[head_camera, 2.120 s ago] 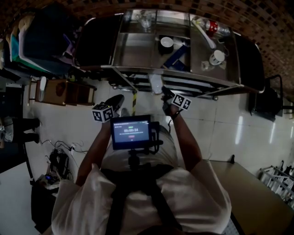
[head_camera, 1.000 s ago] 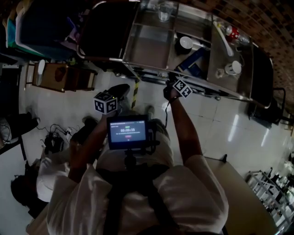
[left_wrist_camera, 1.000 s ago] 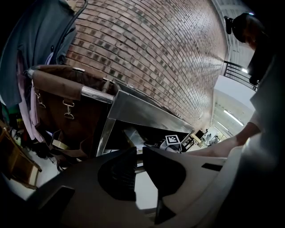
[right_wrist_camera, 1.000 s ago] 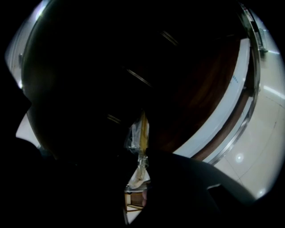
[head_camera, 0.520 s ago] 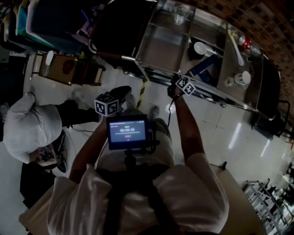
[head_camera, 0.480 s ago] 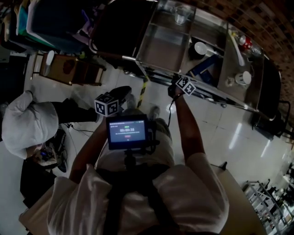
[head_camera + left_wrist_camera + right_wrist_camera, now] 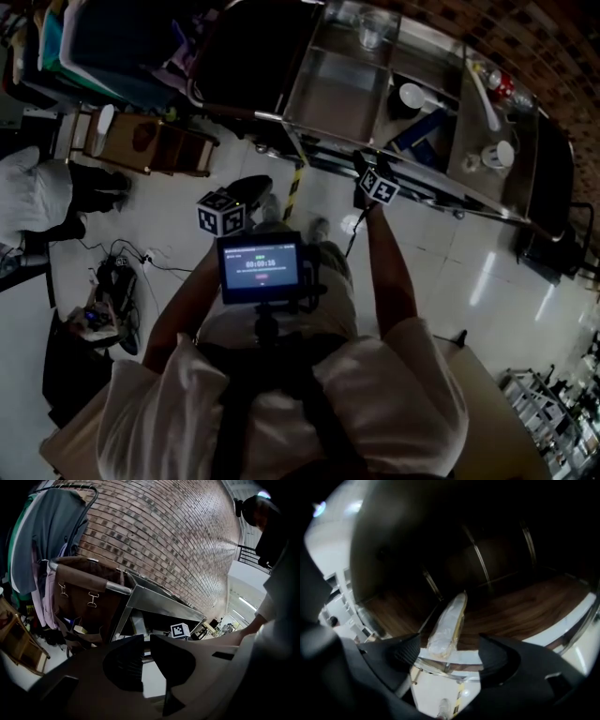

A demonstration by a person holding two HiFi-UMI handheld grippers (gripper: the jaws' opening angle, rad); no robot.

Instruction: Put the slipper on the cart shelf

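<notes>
The slipper (image 7: 447, 625), pale and wrapped in clear plastic, lies on the wooden lower shelf (image 7: 520, 611) of the steel cart (image 7: 337, 94). My right gripper (image 7: 450, 644) is open. Its jaws have just been opening and stand wide on either side of the slipper's near end, with neither pad touching it. In the head view that gripper (image 7: 364, 169) reaches under the cart's top edge, which hides the slipper. My left gripper (image 7: 147, 639) is shut with nothing between its jaws. It hangs over the floor short of the cart (image 7: 154, 604) and appears in the head view (image 7: 242, 195) too.
Cups, a bowl and a bottle fill the cart's top trays (image 7: 487, 155). A brown bag (image 7: 84, 588) hangs at the cart's end beside a clothes rack (image 7: 28, 564). A wooden crate (image 7: 141, 145), floor cables (image 7: 112, 281) and a person in white (image 7: 33, 192) are at the left.
The right gripper's marker cube has rolled at the cart's edge. The pale slipper seen at its jaws two seconds ago is out of sight. The bystander in white moved to the left edge.
</notes>
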